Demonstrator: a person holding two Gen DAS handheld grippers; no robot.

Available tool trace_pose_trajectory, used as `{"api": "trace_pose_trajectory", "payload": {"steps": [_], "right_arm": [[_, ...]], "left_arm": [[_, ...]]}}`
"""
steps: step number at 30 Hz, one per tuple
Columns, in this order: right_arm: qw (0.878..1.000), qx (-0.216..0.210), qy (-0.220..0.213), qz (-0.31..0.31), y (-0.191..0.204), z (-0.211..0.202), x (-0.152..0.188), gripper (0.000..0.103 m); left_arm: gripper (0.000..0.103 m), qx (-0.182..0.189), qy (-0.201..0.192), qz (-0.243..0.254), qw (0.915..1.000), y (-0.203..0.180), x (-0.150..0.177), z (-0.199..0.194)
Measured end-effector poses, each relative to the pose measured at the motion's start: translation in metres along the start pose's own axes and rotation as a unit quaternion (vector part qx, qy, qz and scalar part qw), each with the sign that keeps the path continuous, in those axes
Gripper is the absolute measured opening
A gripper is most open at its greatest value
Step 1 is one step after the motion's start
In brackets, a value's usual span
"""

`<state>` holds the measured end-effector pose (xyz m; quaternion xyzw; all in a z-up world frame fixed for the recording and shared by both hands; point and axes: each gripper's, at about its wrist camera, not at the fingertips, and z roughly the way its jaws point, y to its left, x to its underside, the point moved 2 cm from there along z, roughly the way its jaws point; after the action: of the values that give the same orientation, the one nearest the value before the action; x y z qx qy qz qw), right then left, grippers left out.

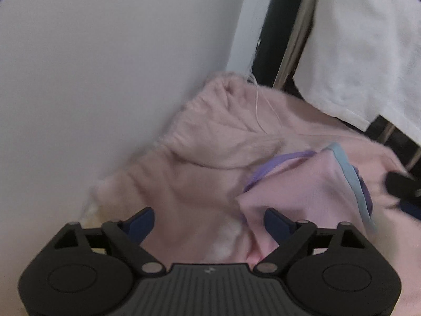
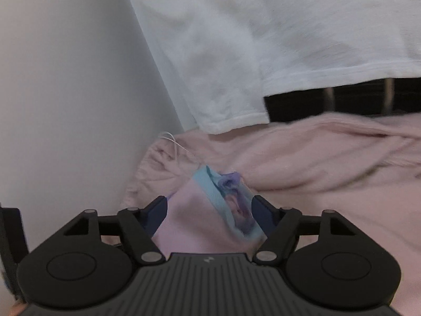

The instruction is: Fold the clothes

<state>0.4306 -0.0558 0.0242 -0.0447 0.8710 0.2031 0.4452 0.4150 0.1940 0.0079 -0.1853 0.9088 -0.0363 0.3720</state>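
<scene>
Pink garment (image 2: 200, 226) — between right gripper's (image 2: 209, 216) spread fingers.

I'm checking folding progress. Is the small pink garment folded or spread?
Bunched, neither: the small pink garment sits crumpled, its blue trim curling over.

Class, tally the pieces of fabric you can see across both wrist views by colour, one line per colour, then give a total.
Pale pink fuzzy blanket: 1
Pink garment with blue and purple trim: 1
White cloth hanging at the back: 1
Total: 3
</scene>
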Motion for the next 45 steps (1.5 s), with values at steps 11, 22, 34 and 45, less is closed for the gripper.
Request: {"api": "trace_pose_trajectory", "payload": {"steps": [11,22,34,45], "right_arm": [[0.998,-0.020,-0.051,-0.003,0.020,-0.039,0.014,0.004],[0.930,0.000,0.002,-0.368,0.113,-0.300,0.278,0.007],[0.992,0.108,-0.050,-0.027,-0.016,-0.485,0.374,0.049],[0.986,0.148,-0.016,-0.079,-0.018,-0.419,0.364,0.014]], "left_arm": [[0.000,0.133,-0.049,-0.015,0.9898,-0.007,0.005,-0.075],[0.001,0.216,-0.076,0.117,0.9664,0.003,0.196,-0.283],[0.058,0.230,-0.135,0.406,0.8743,-0.059,0.388,-0.381],[0.004,0.184,-0.062,0.376,0.9062,-0.059,0.380,-0.337]]}}
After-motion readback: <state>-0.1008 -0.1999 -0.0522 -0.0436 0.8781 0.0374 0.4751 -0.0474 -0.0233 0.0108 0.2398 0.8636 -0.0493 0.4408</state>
